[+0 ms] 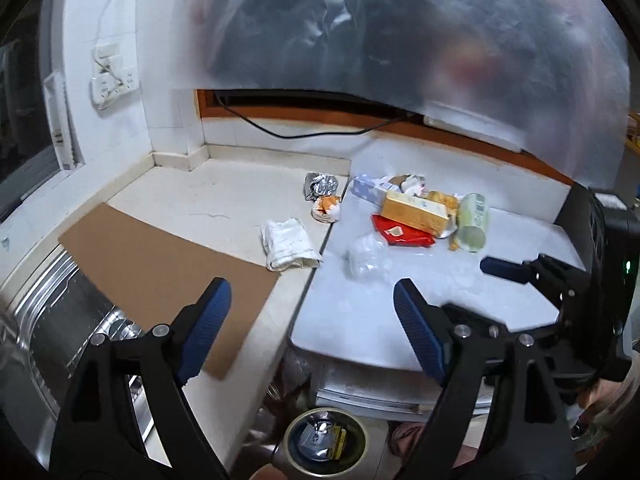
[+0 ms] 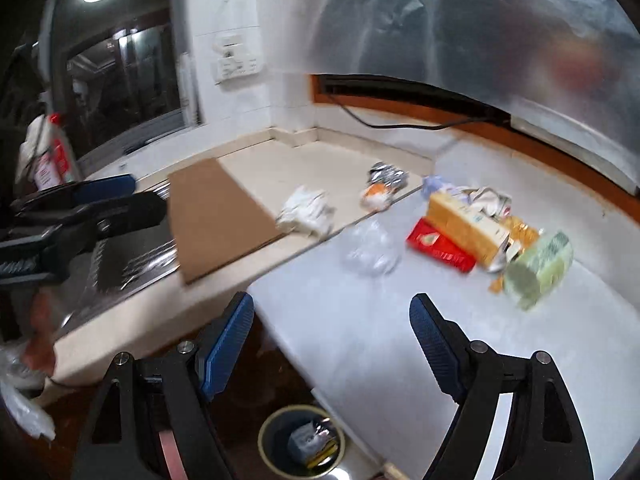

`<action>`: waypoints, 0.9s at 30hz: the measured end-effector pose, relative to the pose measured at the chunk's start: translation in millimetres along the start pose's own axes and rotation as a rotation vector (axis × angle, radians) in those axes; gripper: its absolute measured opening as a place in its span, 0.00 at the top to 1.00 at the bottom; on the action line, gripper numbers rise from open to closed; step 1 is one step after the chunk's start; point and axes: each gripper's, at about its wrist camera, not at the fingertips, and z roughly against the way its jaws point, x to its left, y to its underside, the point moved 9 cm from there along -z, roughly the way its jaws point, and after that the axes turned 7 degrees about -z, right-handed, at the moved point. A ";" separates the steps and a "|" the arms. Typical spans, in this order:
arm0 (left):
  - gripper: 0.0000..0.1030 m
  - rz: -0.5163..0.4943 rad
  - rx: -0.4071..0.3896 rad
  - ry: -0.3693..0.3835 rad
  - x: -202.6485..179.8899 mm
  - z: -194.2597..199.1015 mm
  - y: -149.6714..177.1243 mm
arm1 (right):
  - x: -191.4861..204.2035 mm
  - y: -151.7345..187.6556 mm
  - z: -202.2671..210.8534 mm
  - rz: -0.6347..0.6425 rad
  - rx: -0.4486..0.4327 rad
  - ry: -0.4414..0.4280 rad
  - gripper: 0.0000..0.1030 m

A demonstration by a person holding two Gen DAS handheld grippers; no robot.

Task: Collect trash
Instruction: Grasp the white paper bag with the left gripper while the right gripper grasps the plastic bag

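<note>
Trash lies on the counter: a yellow box (image 1: 416, 211) (image 2: 466, 220), a red packet (image 1: 402, 234) (image 2: 438, 248), a green can (image 1: 473, 222) (image 2: 538, 270), clear crumpled plastic (image 1: 366, 258) (image 2: 372, 250), a white crumpled paper (image 1: 290, 244) (image 2: 306, 212), a foil ball (image 1: 320, 186) (image 2: 386, 174) and an orange-white wrapper (image 1: 327, 209) (image 2: 375, 196). A bin (image 1: 326, 442) (image 2: 302, 444) on the floor below holds some trash. My left gripper (image 1: 312, 312) is open and empty. My right gripper (image 2: 332, 332) is open and empty, near the counter's front edge.
A brown cardboard sheet (image 1: 160, 276) (image 2: 218, 216) lies on the beige counter by a steel sink (image 1: 68, 320). A grey-white slab (image 1: 400, 320) carries most trash. A black cable (image 1: 304, 130) runs along the back wall. Plastic sheeting (image 1: 400, 28) hangs above.
</note>
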 end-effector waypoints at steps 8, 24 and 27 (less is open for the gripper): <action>0.21 0.071 0.162 0.033 31.5 -101.0 -24.2 | -35.9 -35.8 -92.2 -0.057 0.032 0.012 0.24; 0.21 0.140 0.364 0.021 46.3 -237.8 -4.8 | -54.7 -10.9 -210.4 -0.054 0.200 0.057 0.46; 0.21 0.143 0.379 0.011 45.3 -253.2 -0.1 | -56.5 -9.5 -213.3 -0.055 0.192 0.047 0.47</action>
